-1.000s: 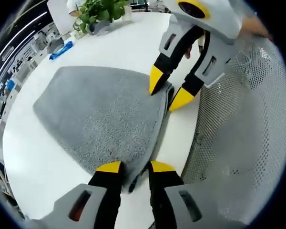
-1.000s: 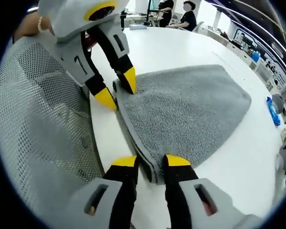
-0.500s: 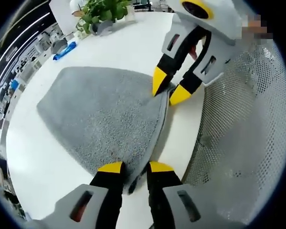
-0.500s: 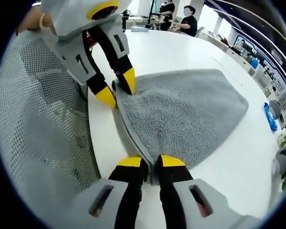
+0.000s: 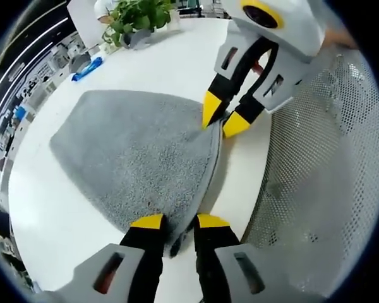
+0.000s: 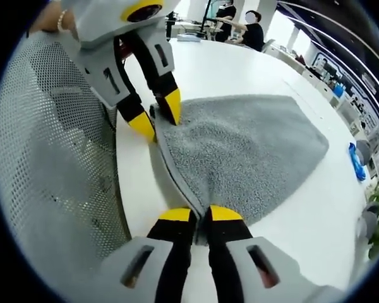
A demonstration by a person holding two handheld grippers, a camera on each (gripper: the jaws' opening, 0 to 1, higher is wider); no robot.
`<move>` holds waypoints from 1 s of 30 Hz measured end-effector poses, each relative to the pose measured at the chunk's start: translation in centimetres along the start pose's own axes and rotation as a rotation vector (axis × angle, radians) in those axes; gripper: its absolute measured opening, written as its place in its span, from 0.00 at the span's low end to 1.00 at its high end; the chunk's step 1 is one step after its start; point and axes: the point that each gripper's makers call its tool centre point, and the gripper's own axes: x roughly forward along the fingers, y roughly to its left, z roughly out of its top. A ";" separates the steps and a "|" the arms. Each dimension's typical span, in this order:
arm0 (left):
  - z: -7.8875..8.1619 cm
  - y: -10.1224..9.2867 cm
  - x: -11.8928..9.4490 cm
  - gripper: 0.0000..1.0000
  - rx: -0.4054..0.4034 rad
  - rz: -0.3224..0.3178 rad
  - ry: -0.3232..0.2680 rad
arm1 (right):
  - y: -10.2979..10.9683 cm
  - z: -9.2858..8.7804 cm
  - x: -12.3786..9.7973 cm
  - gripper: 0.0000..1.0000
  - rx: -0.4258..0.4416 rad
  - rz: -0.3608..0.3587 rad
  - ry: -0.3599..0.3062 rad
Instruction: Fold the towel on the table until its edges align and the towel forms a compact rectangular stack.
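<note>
1. Pinching down on the near edge of the towel (image 5: 132,158), both grippers are now working opposite ends of that edge; the grey cloth is lying on the white table (image 5: 170,57), already doubled, with layered edges showing along the side nearest the mesh chair back (image 5: 322,189).

2. Closing is what has changed: the right gripper (image 6: 193,216), whose yellow tips were standing clearly apart astride the edge a second ago, is now showing them almost touching with the folded edge squeezed between; in the left gripper view the same tool (image 5: 220,117) is appearing from the right with its tips drawn together on the far corner.

3. The left gripper (image 5: 173,222) is staying much as it was, its jaws a little apart with the towel's corner caught between them; whether it is truly clamping or only straddling is hard to judge, though the cloth is bunching up into the gap.

4. With both ends taken, the edge is looking ready to be lifted and carried over for another fold; that is a judgement, since the cloth is not yet rising off the table.

5. A potted plant (image 5: 134,16) and a blue object (image 5: 87,67) are sitting well apart from the towel, at the table's far side.
</note>
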 end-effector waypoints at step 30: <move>0.5 1.0 -0.7 0.09 -0.017 -0.002 0.004 | -0.4 0.7 -0.6 0.03 0.221 0.116 0.001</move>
